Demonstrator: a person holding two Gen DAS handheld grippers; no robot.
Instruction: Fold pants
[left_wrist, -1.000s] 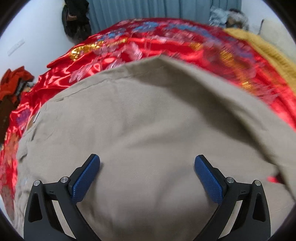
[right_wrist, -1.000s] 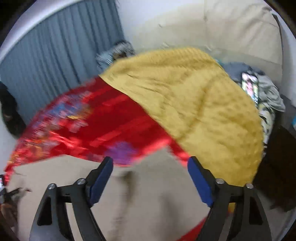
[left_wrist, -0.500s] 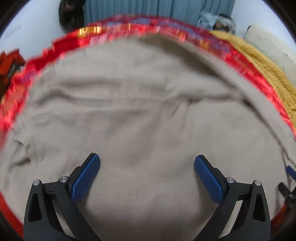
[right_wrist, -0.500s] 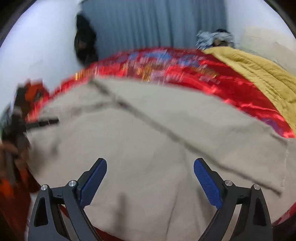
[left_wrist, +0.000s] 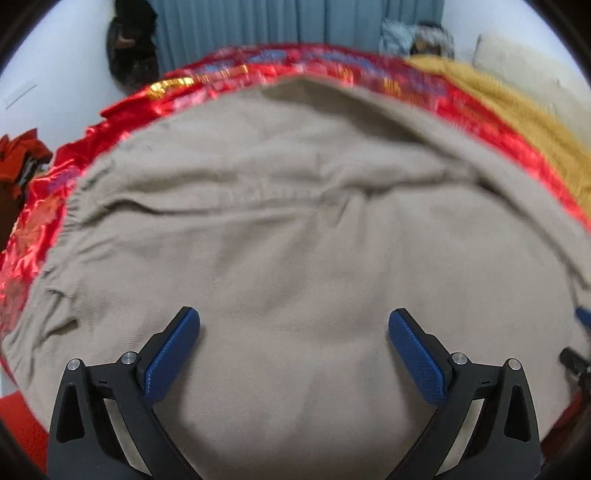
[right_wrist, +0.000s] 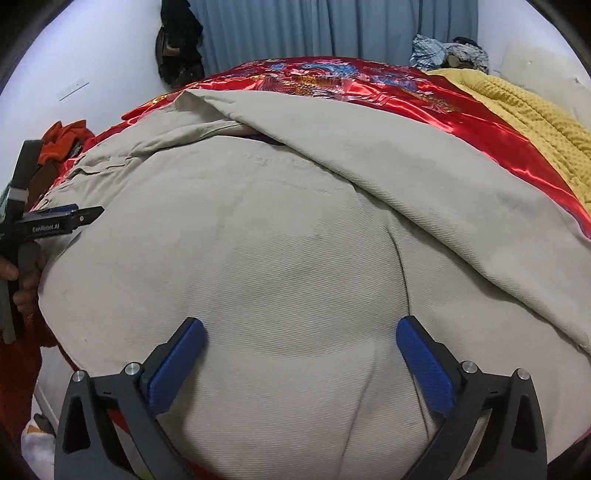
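Beige pants (left_wrist: 295, 240) lie spread over a bed, and one leg (right_wrist: 424, 173) is folded diagonally across the rest. In the left wrist view they fill most of the picture, waistband (left_wrist: 155, 199) at the left. My left gripper (left_wrist: 293, 317) hovers open over the cloth with nothing between its blue pads. My right gripper (right_wrist: 301, 326) is over the pants' near part. Its jaws are opening, with only flat cloth beneath and nothing pinched. The left gripper's fingers (right_wrist: 74, 218) and the hand (right_wrist: 22, 288) holding it show at the left edge of the right wrist view.
A red satin bedspread (right_wrist: 351, 85) lies under the pants, with a yellow knit blanket (right_wrist: 535, 122) to its right. Blue curtains (right_wrist: 332, 29) hang behind. An orange garment (right_wrist: 66, 140) sits at the left, a dark bag (right_wrist: 181, 40) on the wall, and a clothes pile (right_wrist: 443, 51) at the back.
The right gripper swung down and rolled from facing the yellow blanket to hovering over the pants, jaws a little wider. The left gripper slid across the pants, then settled.
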